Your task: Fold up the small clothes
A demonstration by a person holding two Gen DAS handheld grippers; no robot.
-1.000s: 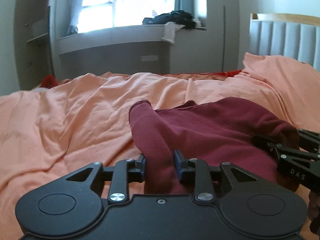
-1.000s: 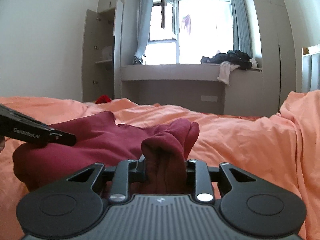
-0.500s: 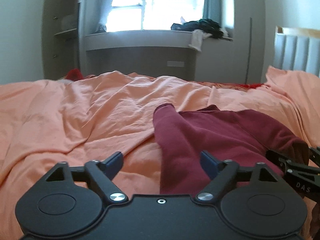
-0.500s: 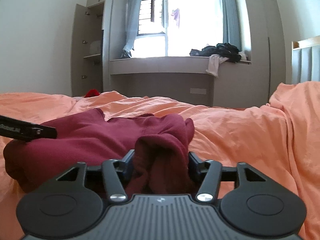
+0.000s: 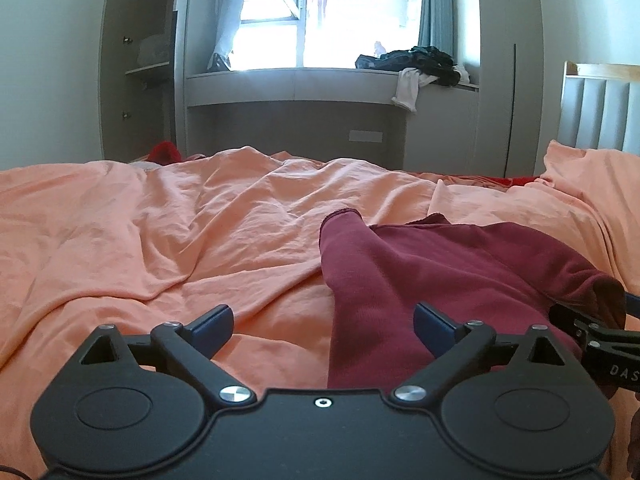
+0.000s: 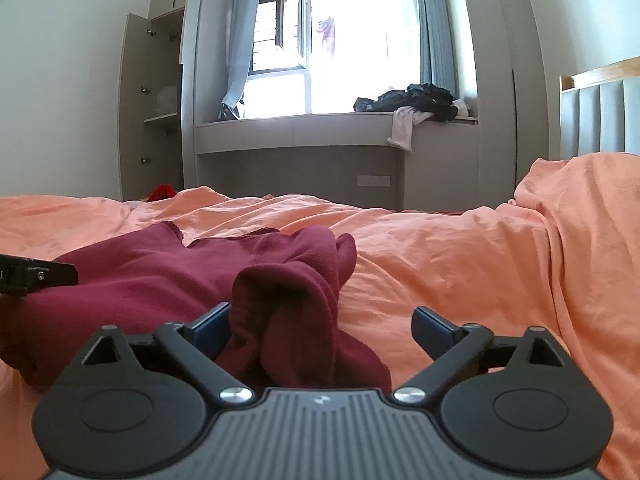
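1 dark red garment point(image 5: 432, 280) is laid on the orange bedcover point(image 5: 168, 240), lengthwise ahead of both cameras. The left gripper point(image 5: 322, 326) is held with its jaws spread wide; the garment's near left edge lies between them, close to the right-hand finger, but nothing is pinched. The right gripper point(image 6: 320, 326) is likewise held wide apart, with a bunched fold of the garment point(image 6: 288, 304) resting between the jaws, against the left-hand finger and ungripped.

The step in hand is judged to be a release at the near end of a fold. Next, a fresh grip is probably called for: the bunched right side needs to be smoothed or taken up, and both edges pinched evenly so that the next fold lies flat.

Counted: 1 garment on the bed, 2 grippers, 1 heap of dark clothes point(image 6: 412, 102) on the window ledge, and 1 small red item point(image 6: 162, 192) beyond the bed's far edge.
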